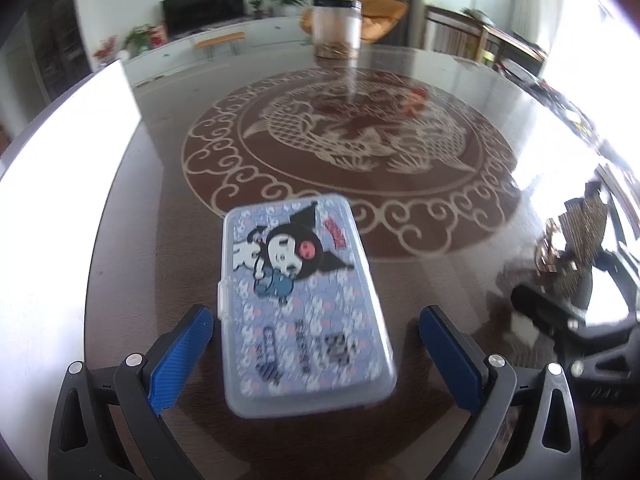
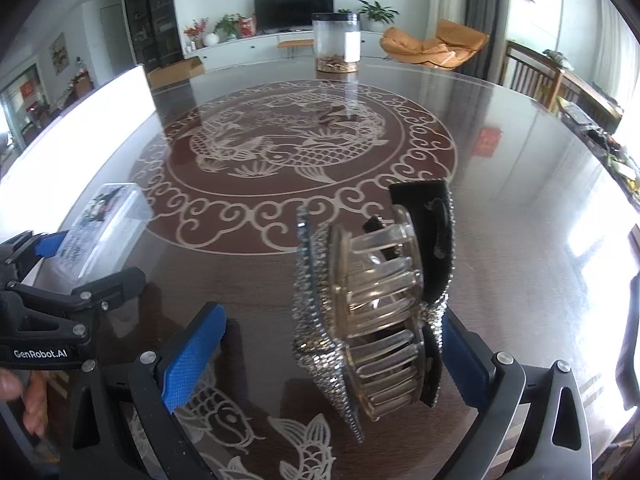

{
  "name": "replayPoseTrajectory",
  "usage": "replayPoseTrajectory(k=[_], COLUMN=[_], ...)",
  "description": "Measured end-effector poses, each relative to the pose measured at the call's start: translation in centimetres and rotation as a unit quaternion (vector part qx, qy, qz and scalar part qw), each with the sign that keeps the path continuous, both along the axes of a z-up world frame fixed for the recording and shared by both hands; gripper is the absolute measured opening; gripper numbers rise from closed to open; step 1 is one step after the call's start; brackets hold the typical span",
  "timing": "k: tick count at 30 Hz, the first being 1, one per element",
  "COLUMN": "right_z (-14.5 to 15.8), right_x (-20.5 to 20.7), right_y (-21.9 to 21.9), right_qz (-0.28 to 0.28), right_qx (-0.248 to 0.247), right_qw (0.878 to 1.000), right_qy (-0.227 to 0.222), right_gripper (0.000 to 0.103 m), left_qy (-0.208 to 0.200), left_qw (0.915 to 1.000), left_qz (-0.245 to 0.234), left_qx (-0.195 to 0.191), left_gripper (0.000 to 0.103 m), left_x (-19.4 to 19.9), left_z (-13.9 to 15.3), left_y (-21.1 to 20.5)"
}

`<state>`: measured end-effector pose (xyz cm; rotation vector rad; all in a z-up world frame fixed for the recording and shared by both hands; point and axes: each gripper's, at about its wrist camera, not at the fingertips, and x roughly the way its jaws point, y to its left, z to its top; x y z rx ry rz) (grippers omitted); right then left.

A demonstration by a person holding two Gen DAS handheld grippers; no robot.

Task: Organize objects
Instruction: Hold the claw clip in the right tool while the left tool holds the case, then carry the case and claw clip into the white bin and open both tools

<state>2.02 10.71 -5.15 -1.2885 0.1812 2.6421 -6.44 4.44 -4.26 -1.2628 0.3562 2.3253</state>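
**Box lies lengthwise between the left jaws; clip sits off-centre in the right ones**

On the left, the left gripper (image 1: 316,344) has its jaws wide apart, and the translucent rectangular plastic box with a cartoon character on its bluish lid (image 1: 304,304) lies flat between them on the dark glossy round table with a pale fish pattern (image 1: 360,152). The long axis of the box runs away from the camera, almost along the fingers but turned a little to the right at the near end. There is a clear gap between each blue pad and the long sides of the box, so I judge that the jaws only need to close across the short width. The small latch is on its left side.

On the right, the right gripper (image 2: 332,356) also has its jaws apart. The large hair claw clip of clear plastic teeth with rhinestone-covered black wings (image 2: 376,300) is between them, close to the right pad; whether it touches this pad I cannot tell. Its long axis points forward. Each gripper is nearest to its own object.

Far behind stands a clear cylindrical jar with a black lid (image 2: 336,42), well apart from both.
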Motion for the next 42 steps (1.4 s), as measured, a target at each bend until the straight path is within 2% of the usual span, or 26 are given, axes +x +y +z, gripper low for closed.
replayPoseTrajectory(k=[4, 8, 13, 16, 18, 19, 20, 21, 23, 25, 30, 36, 40, 42], right_z=[0.7, 1.2, 1.9, 1.8, 1.3, 1.0, 0.9, 1.2, 1.5, 2.4, 5.9, 12.1, 14.9, 15.8], right_x=[1.3, 1.6, 0.3, -0.4, -0.6, -0.6, -0.3, 0.2, 0.9, 1.7, 2.6, 2.2, 1.4, 0.8], right_y=[0.3, 0.6, 0.3, 0.8, 1.2, 1.4, 1.8, 2.2, 3.2, 3.3, 1.6, -4.6, -9.2, -11.7], right_qz=[0.017, 0.019, 0.039, 0.041, 0.036, 0.03, 0.021, 0.013, 0.0, -0.008, 0.0, 0.057, 0.104, 0.132], right_qx=[-0.052, -0.067, -0.027, -0.035, -0.038, -0.041, -0.047, -0.05, -0.09, -0.083, -0.101, -0.103, -0.102, -0.109], right_qw=[0.998, 0.997, 0.999, 0.998, 0.998, 0.998, 0.998, 0.998, 0.996, 0.996, 0.995, 0.99, 0.985, 0.98], right_qy=[0.02, 0.026, 0.006, -0.019, -0.042, -0.048, -0.045, -0.029, -0.022, -0.012, 0.023, 0.079, 0.095, 0.097], right_gripper=[0.101, 0.101, 0.101, 0.101, 0.099, 0.092, 0.063, 0.052, 0.052, 0.051, 0.051, 0.051, 0.051, 0.051], left_qy=[-0.008, -0.001, -0.015, -0.006, 0.0, 0.0, -0.002, 0.004, 0.009, 0.012, 0.024, 0.053, 0.081, 0.102], left_qw=[0.9999, 1.0, 0.9999, 0.9998, 0.9994, 0.9995, 0.9998, 0.9997, 0.9997, 0.9994, 0.996, 0.9862, 0.9795, 0.9786], left_qz=[0.006, 0.004, 0.006, 0.015, 0.02, 0.018, 0.018, 0.023, 0.024, 0.028, 0.032, 0.037, 0.057, 0.078], left_qx=[-0.005, -0.001, -0.003, -0.009, -0.03, -0.024, -0.011, 0.0, 0.005, 0.016, 0.08, 0.153, 0.176, 0.161], left_gripper=[0.103, 0.103, 0.103, 0.103, 0.103, 0.103, 0.082, 0.061, 0.061, 0.061, 0.061, 0.061, 0.061, 0.061], left_x=[0.9, 1.3, 0.4, -0.7, -1.6, -1.9, -2.1, -2.1, -1.9, -1.5, 0.7, 2.0, 2.4, 2.4], left_z=[0.1, 0.0, 0.2, 0.6, 0.4, 0.4, 0.5, 0.8, 1.3, 1.9, 6.3, 13.1, 16.7, 17.8], left_y=[-2.2, -3.5, -3.1, -1.9, -0.9, -0.6, -0.7, -0.9, -1.1, -1.7, -3.8, -8.2, -13.4, -16.7])
